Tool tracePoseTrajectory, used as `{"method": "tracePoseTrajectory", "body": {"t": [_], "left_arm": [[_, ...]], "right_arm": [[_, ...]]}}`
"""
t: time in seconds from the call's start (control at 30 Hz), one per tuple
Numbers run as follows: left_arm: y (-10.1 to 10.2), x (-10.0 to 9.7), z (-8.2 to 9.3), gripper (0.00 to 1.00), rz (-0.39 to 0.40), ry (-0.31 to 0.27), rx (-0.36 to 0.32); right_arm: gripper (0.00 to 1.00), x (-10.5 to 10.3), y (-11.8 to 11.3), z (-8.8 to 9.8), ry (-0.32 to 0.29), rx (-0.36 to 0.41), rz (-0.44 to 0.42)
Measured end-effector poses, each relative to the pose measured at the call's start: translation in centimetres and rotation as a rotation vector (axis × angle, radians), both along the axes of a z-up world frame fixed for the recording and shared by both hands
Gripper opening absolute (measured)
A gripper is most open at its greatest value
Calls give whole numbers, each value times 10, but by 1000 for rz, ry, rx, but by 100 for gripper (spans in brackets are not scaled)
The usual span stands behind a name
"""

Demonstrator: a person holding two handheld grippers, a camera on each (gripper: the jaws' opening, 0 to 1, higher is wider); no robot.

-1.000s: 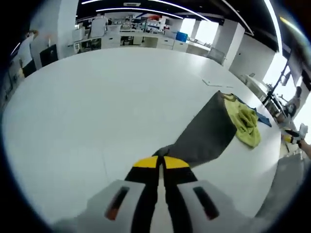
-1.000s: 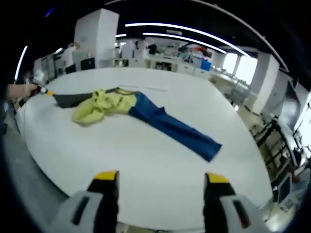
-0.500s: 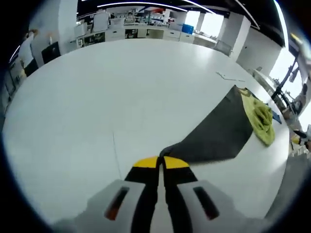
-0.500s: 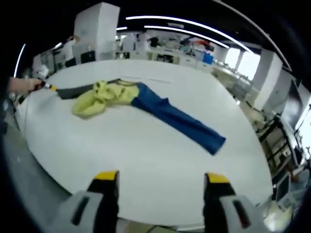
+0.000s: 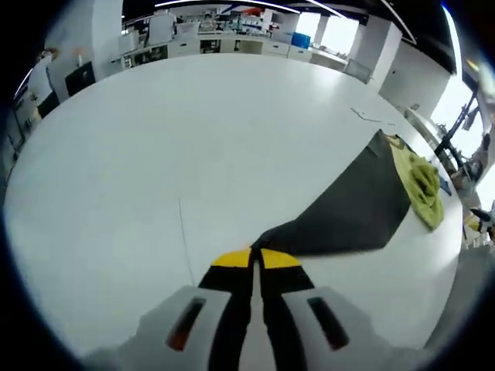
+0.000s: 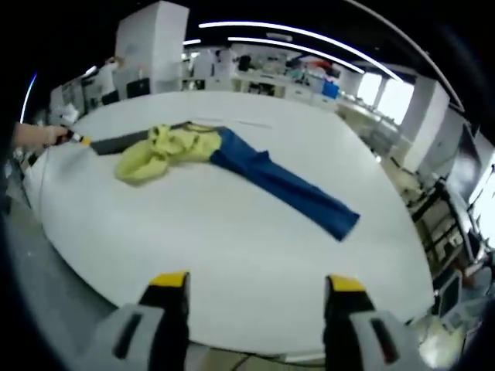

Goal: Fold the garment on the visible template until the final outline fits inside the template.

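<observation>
My left gripper [image 5: 255, 259] is shut on the near corner of a dark grey sheet [image 5: 348, 209], which stretches flat across the white table [image 5: 193, 131] to the right. A crumpled yellow garment [image 5: 421, 182] lies on the sheet's far end. In the right gripper view the yellow garment [image 6: 166, 151] sits in a heap at the left of the table [image 6: 232, 247], with blue trousers [image 6: 282, 184] laid out to its right. The dark sheet [image 6: 124, 141] pokes out left of the heap, held by the left gripper [image 6: 77, 139] in a hand [image 6: 35, 135]. My right gripper [image 6: 257, 284] hangs open over the table's near edge, holding nothing.
A thin pale strip [image 5: 371, 117] lies on the table beyond the sheet. Benches and shelves [image 6: 263, 81] line the room's far side. A faint seam [image 5: 186, 239] runs across the tabletop near my left jaws. The table edge falls away to the floor [image 6: 46, 263] at the left.
The left gripper has drawn the dark sheet's corner further from the yellow garment, so more of the sheet lies stretched out. The right gripper stays open and has hardly moved.
</observation>
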State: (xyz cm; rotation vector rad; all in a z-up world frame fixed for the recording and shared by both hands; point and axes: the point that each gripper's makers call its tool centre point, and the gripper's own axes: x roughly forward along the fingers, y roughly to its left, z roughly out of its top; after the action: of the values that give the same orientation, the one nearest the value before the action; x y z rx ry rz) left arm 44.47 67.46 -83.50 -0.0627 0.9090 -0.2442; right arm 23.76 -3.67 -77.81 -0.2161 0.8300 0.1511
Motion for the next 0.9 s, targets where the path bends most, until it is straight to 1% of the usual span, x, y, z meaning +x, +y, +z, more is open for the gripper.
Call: {"method": "tracePoseTrajectory", "body": {"t": [0.13, 0.3, 0.4, 0.43, 0.47, 0.53, 0.57, 0.67, 0.73, 0.77, 0.83, 0.87, 0.9], "left_arm": [[-3, -1, 3, 0, -12, 0, -2], [-10, -5, 10, 0, -31, -9, -10], [-18, -2, 21, 0, -49, -36, -42], [-23, 0, 29, 0, -62, -54, -57], [-26, 0, 34, 0, -68, -61, -64], [-37, 4, 46, 0, -101, -85, -83], [-48, 4, 57, 0, -116, -95, -96], [-65, 9, 71, 0, -147, -123, -135], [-78, 12, 81, 0, -179, -144, -143], [-89, 13, 89, 0, -199, -155, -159], [-104, 16, 100, 0, -226, -180, -178], [-115, 18, 107, 0, -235, -186, -198], [-121, 20, 110, 0, -243, -193, -203]], "right_arm": [[70, 0, 1, -1, -4, 7, -3], [70, 1, 3, -2, -8, 15, -1], [70, 0, 4, -3, -8, 16, 2], [70, 0, 5, -3, -9, 19, 1], [70, 1, 5, -3, -11, 22, 2], [69, 1, 6, -3, -12, 23, 2], [70, 1, 7, -3, -14, 25, 4], [69, 1, 9, -2, -21, 30, 4], [69, 1, 10, -1, -24, 32, 4], [69, 1, 10, -1, -26, 33, 4], [69, 2, 11, 1, -32, 35, 3], [69, 2, 11, 2, -37, 38, 1], [69, 2, 11, 2, -38, 39, 0]]}}
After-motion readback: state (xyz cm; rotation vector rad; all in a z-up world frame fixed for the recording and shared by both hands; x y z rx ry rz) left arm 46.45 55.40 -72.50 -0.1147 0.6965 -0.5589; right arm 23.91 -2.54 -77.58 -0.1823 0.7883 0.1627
